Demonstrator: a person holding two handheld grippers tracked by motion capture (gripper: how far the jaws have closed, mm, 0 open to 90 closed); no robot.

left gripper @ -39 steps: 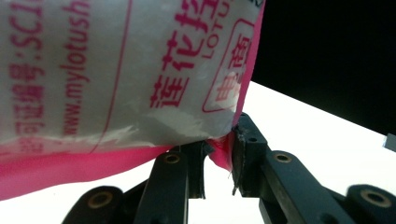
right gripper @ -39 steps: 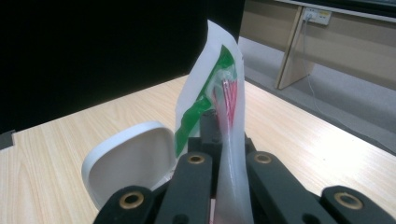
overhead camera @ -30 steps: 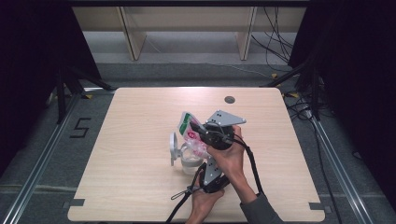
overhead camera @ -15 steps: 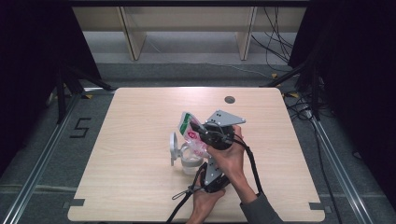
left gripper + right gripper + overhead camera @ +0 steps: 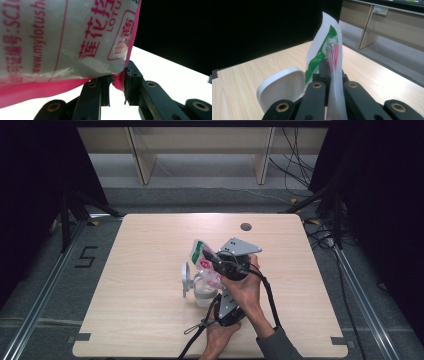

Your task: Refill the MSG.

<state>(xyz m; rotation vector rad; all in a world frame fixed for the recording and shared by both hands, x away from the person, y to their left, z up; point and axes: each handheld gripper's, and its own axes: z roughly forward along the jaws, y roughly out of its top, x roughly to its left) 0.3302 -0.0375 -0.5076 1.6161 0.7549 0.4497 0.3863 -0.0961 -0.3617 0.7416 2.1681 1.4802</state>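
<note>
floor marking (image 5: 87,256): a "5" on the grey floor, at 9 o'clock off the table.
table (image 5: 145,320): pale wood, with a dark round hole (image 5: 245,226) toward 1 o'clock.
white container (image 5: 196,290): near centre, lid (image 5: 280,87) up.
plastic bag (image 5: 201,257): printed pink and green, raised over the container.
left gripper (image 5: 117,86): jaws pressed on the bag's pink corner.
right gripper (image 5: 330,75): jaws pinching the bag's edge.
room: pale shelving at 12 o'clock, cables at 2 o'clock.

Light wood table (image 5: 150,270), grey floor (image 5: 200,175), dark curtains (image 5: 30,195)

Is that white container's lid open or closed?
Open. The white container has its round lid flipped up beside the printed bag, which both grippers are pinching.
</note>
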